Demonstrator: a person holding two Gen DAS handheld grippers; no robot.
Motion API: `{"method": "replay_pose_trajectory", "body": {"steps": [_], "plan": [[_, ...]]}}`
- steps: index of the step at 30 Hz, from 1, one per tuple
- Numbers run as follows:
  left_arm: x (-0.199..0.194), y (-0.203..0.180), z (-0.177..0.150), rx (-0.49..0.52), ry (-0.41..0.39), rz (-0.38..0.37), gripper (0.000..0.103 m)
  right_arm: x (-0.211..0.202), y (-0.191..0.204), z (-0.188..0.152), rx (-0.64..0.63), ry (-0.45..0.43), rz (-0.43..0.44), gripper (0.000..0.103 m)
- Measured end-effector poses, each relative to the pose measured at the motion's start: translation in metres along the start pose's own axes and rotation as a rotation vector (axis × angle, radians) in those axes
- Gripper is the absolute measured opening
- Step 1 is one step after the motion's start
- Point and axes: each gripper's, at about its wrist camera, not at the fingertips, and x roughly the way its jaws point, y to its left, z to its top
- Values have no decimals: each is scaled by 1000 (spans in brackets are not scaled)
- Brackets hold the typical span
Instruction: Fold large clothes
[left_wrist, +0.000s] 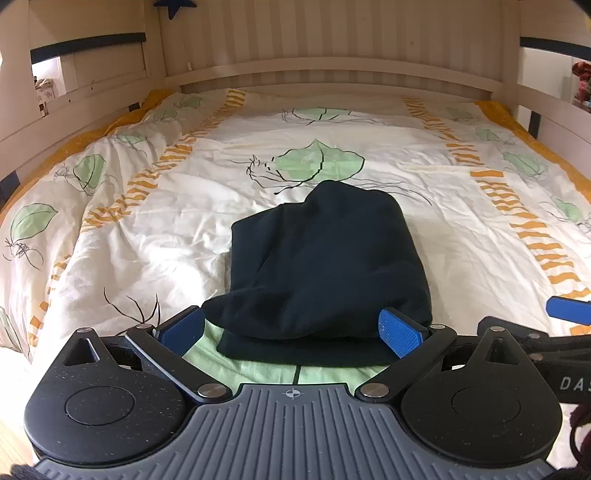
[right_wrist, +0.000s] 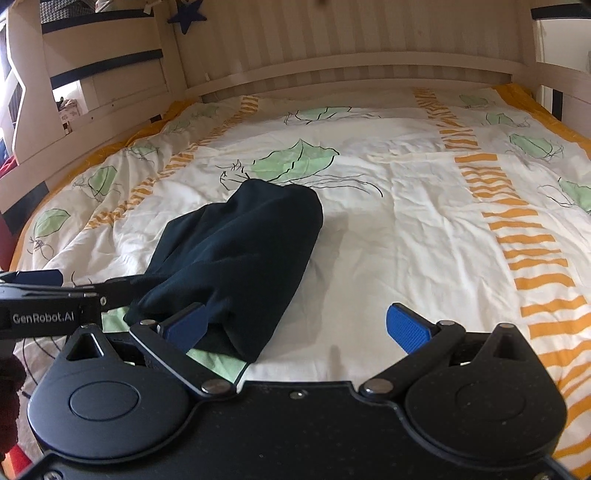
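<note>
Two tongs are out in front of me, both spread wide and gripping nothing. On my left tongs the blue pads stand apart on either side of the near end of the dark garment, whose rounded front fold bulges into the gap between them and hides part of the left pad; whether the cloth presses on the pads I cannot tell. My right tongs sit just beside the left ones, further to the right, and here the garment reaches only the left finger, its near corner lying against or just over that pad, while the right finger stands over bare bedding. In the right wrist view my left tongs show at the left edge, level with the garment's near end. Outward from the tongs, the garment lies as a folded, narrow bundle running away from me on the leaf-patterned duvet, near the middle of the bed. Beyond it rises the pale wooden bed frame.
</note>
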Motion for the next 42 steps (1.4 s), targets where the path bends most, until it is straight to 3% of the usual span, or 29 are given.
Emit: {"method": "replay_pose_trajectory", "body": {"steps": [42], "plan": [[7, 14, -10, -33, 53, 46, 102, 0, 2, -7, 16, 30, -41, 103]]}}
